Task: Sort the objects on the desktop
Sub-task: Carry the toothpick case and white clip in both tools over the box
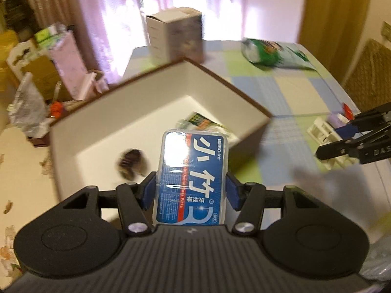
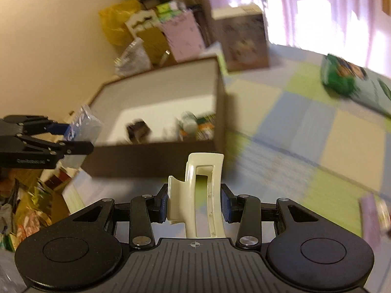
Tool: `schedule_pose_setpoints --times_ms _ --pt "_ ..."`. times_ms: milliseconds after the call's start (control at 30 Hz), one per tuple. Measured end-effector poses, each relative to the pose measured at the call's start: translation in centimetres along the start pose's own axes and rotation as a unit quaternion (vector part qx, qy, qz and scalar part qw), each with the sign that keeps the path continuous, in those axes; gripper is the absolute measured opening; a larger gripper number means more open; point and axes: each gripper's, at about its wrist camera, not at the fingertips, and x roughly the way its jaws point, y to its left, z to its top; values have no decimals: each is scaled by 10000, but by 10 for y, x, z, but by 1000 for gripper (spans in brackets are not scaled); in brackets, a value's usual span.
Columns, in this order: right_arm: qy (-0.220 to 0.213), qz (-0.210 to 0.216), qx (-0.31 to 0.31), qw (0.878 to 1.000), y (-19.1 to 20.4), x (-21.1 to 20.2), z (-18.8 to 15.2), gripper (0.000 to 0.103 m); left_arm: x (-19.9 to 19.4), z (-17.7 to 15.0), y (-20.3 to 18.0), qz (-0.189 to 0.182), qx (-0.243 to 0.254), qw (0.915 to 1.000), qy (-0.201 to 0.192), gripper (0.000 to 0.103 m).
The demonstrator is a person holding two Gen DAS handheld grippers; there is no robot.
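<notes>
My left gripper [image 1: 191, 190] is shut on a blue floss-pick box [image 1: 194, 178] and holds it above the near side of the open brown box with a white inside [image 1: 102, 114]. In that box lie a dark round object [image 1: 130, 163] and a green-printed packet [image 1: 202, 122]. My right gripper [image 2: 194, 202] is shut on a cream hair claw clip [image 2: 202, 190], just in front of the brown box [image 2: 151, 158]. The left gripper with its floss box [image 2: 83, 124] also shows at the left of the right wrist view. The right gripper [image 1: 342, 141] shows at the right of the left wrist view.
A checked cloth [image 2: 305, 127] covers the table. A cardboard carton [image 1: 174, 36] stands at the far side. A green bag [image 1: 271, 51] lies at the far right. A small purple item [image 2: 374, 214] lies near the right edge. Clutter and bags [image 1: 31, 102] sit off the table's left.
</notes>
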Motion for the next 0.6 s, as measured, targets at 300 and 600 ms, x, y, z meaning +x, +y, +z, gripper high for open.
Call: schedule_pose_setpoints --times_ms 300,600 --pt "-335 304 -348 9984 45 52 80 44 18 23 71 481 16 9988 -18 53" --pt "-29 269 -270 9993 73 133 126 44 72 41 116 468 155 9983 297 53"
